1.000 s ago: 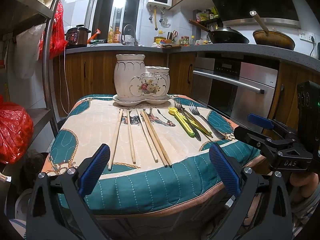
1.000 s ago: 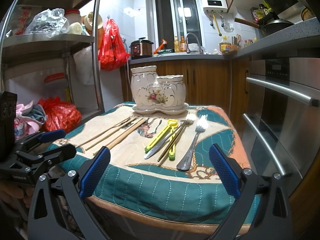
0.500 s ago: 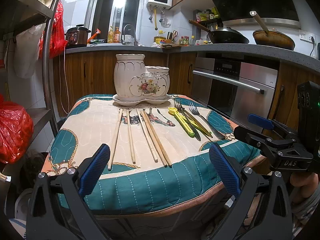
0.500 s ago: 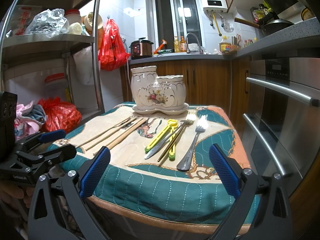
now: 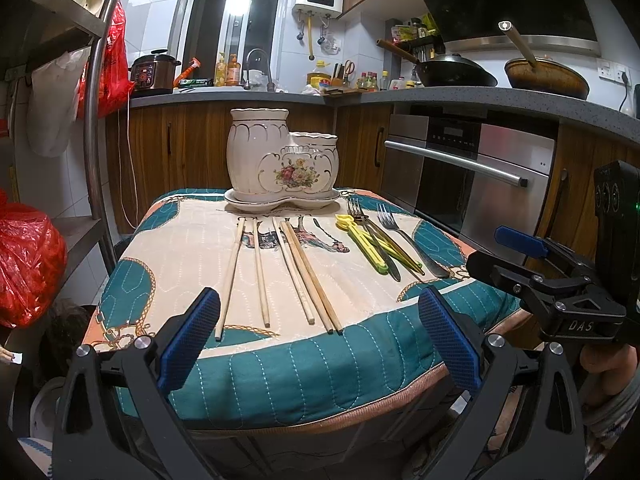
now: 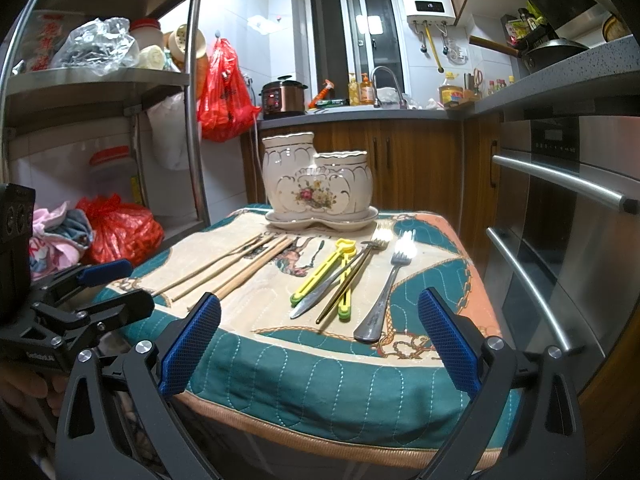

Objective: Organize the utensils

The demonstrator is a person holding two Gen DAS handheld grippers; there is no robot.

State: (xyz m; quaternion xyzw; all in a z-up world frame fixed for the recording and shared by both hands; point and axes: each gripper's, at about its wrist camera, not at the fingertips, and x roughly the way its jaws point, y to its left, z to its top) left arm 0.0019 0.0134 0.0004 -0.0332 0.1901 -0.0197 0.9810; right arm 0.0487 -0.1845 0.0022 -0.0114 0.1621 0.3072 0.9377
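1. Left wrist view: left gripper (image 5: 319, 338) spread wide, blue pads (image 5: 188, 338) holding nothing, hovering at the near edge of the quilted cloth (image 5: 304, 364).
2. Five wooden chopsticks (image 5: 280, 272) lying side by side on the cloth, running away toward the ceramic holder (image 5: 282, 162), all apart from the pads.
3. Holder upright on its saucer at the far end, taller pot on the left joined to a shorter flowered one.
4. Further right: yellow tongs (image 5: 362, 240), a knife, dark chopsticks and two forks (image 5: 404, 236) bunched together; right gripper (image 5: 516, 254) off the table's right side, fingers seemingly parted.
5. Right wrist view: right gripper (image 6: 319, 338) wide apart and empty at the near cloth (image 6: 320, 376) edge.
6. Directly ahead: yellow tongs (image 6: 324, 276) with a table knife (image 6: 320, 294) and dark chopsticks (image 6: 346, 286) lying across them; one fork (image 6: 386, 292) just right, another's tines (image 6: 382, 234) beyond.
7. Wooden chopsticks (image 6: 236, 268) to the left; ceramic holder (image 6: 318, 182) at the back; left gripper (image 6: 110, 286) at lower left, jaw gap hard to judge.
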